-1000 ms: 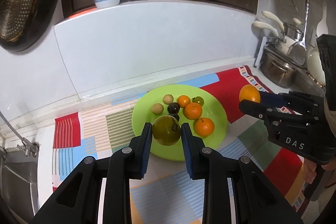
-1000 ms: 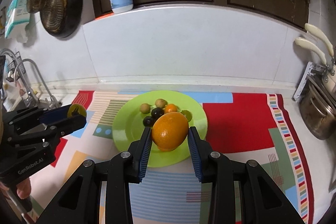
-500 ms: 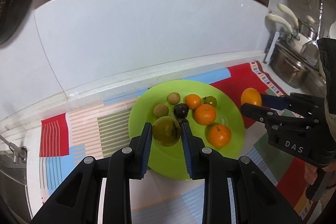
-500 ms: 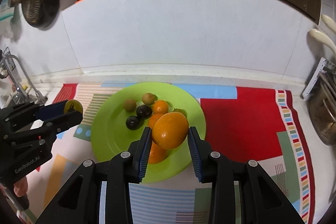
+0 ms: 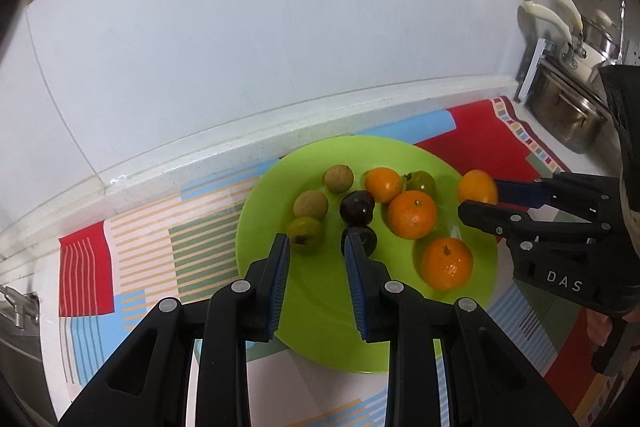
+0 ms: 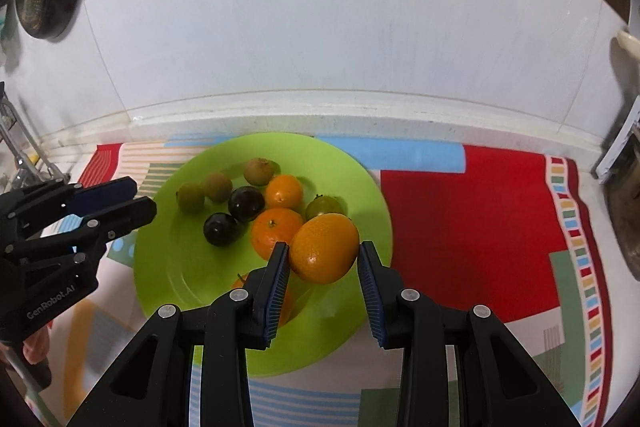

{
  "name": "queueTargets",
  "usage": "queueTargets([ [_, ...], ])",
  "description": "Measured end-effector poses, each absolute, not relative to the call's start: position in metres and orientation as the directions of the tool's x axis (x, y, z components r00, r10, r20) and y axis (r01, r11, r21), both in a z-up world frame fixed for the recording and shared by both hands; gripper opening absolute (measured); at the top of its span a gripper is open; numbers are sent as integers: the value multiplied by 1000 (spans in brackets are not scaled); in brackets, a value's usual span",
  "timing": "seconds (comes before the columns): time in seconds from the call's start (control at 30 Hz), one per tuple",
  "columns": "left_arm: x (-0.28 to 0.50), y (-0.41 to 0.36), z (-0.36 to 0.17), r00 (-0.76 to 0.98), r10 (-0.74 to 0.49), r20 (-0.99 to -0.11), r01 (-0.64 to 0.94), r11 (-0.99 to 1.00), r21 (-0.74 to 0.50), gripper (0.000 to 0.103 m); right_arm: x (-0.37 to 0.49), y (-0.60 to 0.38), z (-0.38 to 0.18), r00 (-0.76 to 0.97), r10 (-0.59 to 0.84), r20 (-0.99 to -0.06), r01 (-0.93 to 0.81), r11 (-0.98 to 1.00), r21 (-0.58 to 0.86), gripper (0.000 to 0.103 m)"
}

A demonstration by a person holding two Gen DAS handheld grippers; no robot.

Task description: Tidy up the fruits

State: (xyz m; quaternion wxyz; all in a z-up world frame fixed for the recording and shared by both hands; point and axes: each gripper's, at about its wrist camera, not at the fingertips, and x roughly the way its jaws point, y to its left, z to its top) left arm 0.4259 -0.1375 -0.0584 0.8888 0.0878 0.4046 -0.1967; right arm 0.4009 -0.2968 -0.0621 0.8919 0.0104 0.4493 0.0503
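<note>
Glossy round green plate [image 5: 476, 163], left claw [image 5: 316, 247] released, right claw [image 6: 323, 259] grasping dimpled oval orange [image 6: 324, 247]

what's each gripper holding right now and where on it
Left gripper: nothing, open over the plate. Right gripper: the big orange sits between its pads by its sides; firm contact cannot be told.

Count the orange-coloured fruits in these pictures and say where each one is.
4. Three lie on the green plate: one at the back, one central, one nearest. A fourth, larger orange sits in the right gripper's jaws.
</note>
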Motion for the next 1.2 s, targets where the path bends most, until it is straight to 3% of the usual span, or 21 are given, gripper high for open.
queueTargets([
  [0.03, 425, -137, -58, 597, -276, -753, 417, 909, -3, 35, 401, -296, -63, 589, 102, -802, -83, 994, 66, 39],
  [0.07, 424, -136, -56, 600, -275, -752, 411, 911, -5, 39, 400, -296, -63, 592, 99, -800, -82, 995, 63, 49],
  [0.13, 419, -134, -53, 615, -259, -745, 395, 919, 6, 40, 397, -295, -60, 613, 90, -785, -82, 995, 51, 58],
  [0.33, 392, -123, -30, 679, -209, -703, 328, 944, 37, 59, 380, -294, -46, 649, 63, -758, -56, 998, 34, 58],
  [0.4, 380, -118, -20, 705, -204, -679, 312, 949, 39, 61, 369, -293, -40, 666, 60, -743, -46, 998, 39, 58],
  [0.5, 360, -111, -4, 743, -178, -645, 277, 959, 54, 75, 348, -291, -27, 700, 54, -712, -16, 998, 60, 65],
  [0.67, 327, -99, 13, 798, -160, -580, 253, 964, 83, 95, 311, -285, -6, 748, 40, -663, 21, 996, 84, 65],
  [0.77, 312, -90, 22, 812, -160, -561, 249, 965, 85, 99, 290, -278, 5, 771, 8, -637, 50, 996, 72, 72],
  [1.2, 217, -81, 39, 836, -179, -519, 246, 967, 63, 103, 191, -266, 34, 804, -65, -591, 104, 994, 32, 74],
])
